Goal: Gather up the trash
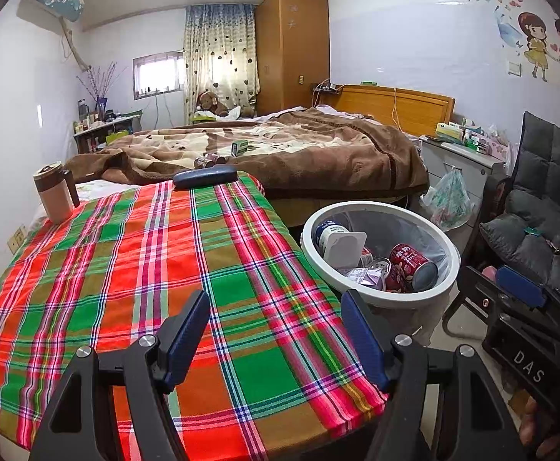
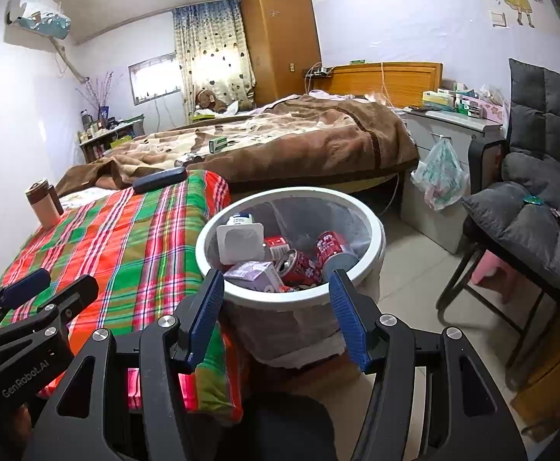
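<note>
A white round trash bin (image 1: 379, 299) (image 2: 291, 301) stands on the floor beside the table with the plaid cloth (image 1: 145, 269) (image 2: 126, 238). Inside lie red cans (image 1: 410, 263) (image 2: 299, 269), a white yogurt cup (image 1: 343, 247) (image 2: 241, 240) and a purple carton (image 2: 256, 274). My left gripper (image 1: 276, 330) is open and empty over the table's near part. My right gripper (image 2: 276, 307) is open and empty just in front of the bin's near rim. It also shows in the left wrist view (image 1: 510, 296).
A brown travel mug (image 1: 55, 194) (image 2: 43, 203) and a dark glasses case (image 1: 205, 176) (image 2: 158, 179) stand on the table's far side. Behind is a bed with a brown blanket (image 1: 299, 146), a can (image 1: 205, 161) and a green box (image 1: 240, 147). A grey padded chair (image 2: 529, 199) stands right.
</note>
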